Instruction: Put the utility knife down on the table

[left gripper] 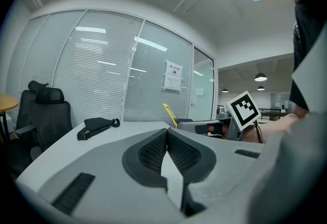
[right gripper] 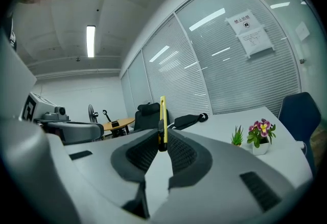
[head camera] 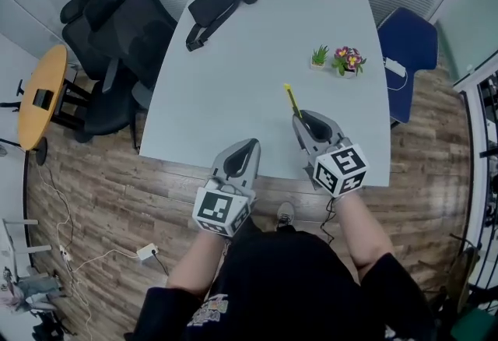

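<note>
A thin yellow utility knife sticks out forward from my right gripper, which is shut on it above the near right part of the white table. Seen from the right gripper view, the knife stands upright between the closed jaws of that gripper. My left gripper hovers at the table's near edge, shut with nothing in it. In the left gripper view its tips meet, and the knife and right gripper show to the right.
A black waist bag lies at the table's far left. Two small potted plants stand at the far right. Black office chairs stand left of the table, a blue chair right. A round wooden side table is further left.
</note>
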